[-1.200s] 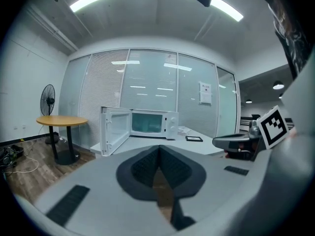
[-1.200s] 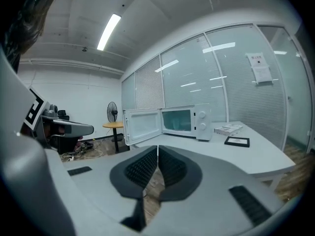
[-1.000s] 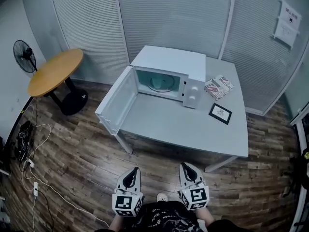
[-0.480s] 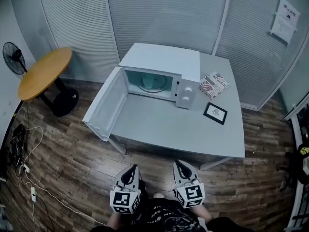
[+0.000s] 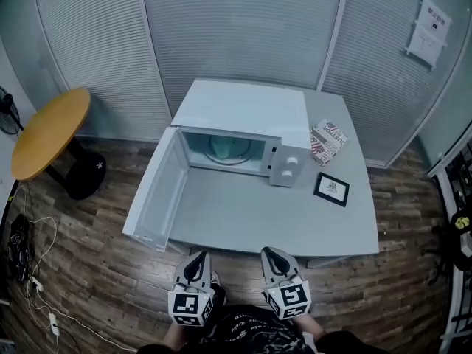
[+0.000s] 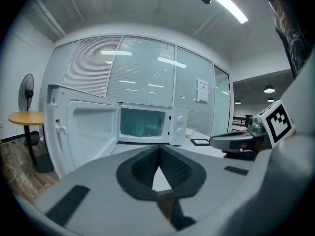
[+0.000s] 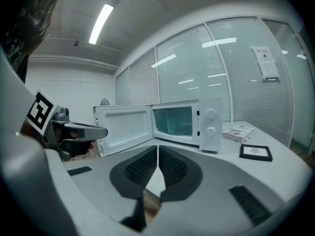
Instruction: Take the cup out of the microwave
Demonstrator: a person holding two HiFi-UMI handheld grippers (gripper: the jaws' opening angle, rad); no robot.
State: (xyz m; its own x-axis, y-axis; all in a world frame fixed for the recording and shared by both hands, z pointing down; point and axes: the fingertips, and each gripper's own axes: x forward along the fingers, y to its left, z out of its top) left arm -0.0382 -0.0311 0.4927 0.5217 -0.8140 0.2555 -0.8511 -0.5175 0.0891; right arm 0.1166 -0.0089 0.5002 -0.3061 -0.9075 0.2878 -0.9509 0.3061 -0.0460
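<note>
A white microwave (image 5: 247, 116) stands on the grey table (image 5: 251, 212) with its door (image 5: 153, 196) swung wide to the left. Inside the teal-lit cavity (image 5: 225, 147) I see a pale round shape, too dim to tell whether it is the cup; it also shows in the left gripper view as a faint pale shape (image 6: 140, 127). My left gripper (image 5: 197, 265) and right gripper (image 5: 272, 257) hover side by side just short of the table's near edge, both shut and empty. Both point at the microwave (image 6: 147, 124) (image 7: 189, 122) from a distance.
To the right of the microwave a printed box (image 5: 329, 140) and a black-framed picture (image 5: 332, 189) lie on the table. A round wooden table (image 5: 46, 133) stands at the left, with cables (image 5: 22, 260) on the wood floor. Blind-covered glass walls close the back.
The person has stepped toward the table, so both grippers have come up to its near edge and the microwave sits closer. Both jaws stay shut.
</note>
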